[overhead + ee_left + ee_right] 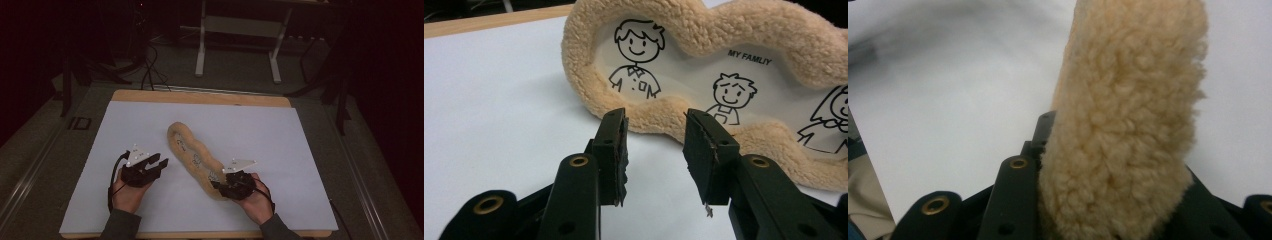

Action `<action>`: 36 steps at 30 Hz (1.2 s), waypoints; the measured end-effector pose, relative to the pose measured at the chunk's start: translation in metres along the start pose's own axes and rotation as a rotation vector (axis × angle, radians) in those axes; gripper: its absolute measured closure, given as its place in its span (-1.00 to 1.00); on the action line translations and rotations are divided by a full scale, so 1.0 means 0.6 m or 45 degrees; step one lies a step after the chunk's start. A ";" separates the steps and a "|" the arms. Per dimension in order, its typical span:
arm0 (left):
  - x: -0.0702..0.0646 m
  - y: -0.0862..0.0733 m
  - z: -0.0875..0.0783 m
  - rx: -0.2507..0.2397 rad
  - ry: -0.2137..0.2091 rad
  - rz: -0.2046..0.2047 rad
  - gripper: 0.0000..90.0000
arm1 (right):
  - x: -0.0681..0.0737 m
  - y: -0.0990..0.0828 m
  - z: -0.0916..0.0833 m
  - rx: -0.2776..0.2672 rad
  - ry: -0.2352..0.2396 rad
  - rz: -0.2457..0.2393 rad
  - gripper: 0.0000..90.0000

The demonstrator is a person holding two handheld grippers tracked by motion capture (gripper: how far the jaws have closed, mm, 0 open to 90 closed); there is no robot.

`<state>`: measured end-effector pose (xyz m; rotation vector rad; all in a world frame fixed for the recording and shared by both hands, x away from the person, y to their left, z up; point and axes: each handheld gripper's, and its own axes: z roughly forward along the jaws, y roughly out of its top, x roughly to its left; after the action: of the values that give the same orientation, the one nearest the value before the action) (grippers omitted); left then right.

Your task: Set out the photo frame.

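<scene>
A long wavy tan plush pouch (192,150) lies across the middle of the white sheet (150,125). Its clear window carries cartoon figures and the words "MY FAMLIY". My right gripper (223,184) is shut on the pouch's near end. In the right gripper view the fuzzy edge (1133,100) fills the space between the jaws of that gripper (1118,150). My left gripper (157,163) stands open to the left of the pouch with nothing between its jaws. In the left gripper view its tips (655,120) sit just short of the pouch's fleecy rim (589,95), apart from it.
The white sheet covers a wooden tabletop (200,96), whose far edge shows bare. Beyond the table stands a metal desk frame (201,50) on a dark floor with cables (147,70). The person's hands and sleeves come in at the near edge.
</scene>
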<state>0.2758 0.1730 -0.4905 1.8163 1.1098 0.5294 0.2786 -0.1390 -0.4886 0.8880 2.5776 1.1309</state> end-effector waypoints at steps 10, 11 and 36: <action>0.013 -0.001 -0.004 -0.009 0.025 -0.020 0.37 | 0.002 -0.001 -0.004 -0.032 -0.026 -0.040 0.62; 0.014 -0.001 -0.004 -0.010 0.029 -0.021 0.37 | 0.002 -0.001 -0.005 -0.039 -0.028 -0.045 0.63; 0.049 -0.009 0.009 0.007 0.159 -0.032 0.28 | 0.004 -0.003 -0.011 -0.059 0.064 -0.112 0.65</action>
<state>0.2920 0.1970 -0.5005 1.7913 1.2175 0.6322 0.2733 -0.1424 -0.4850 0.7372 2.5913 1.1972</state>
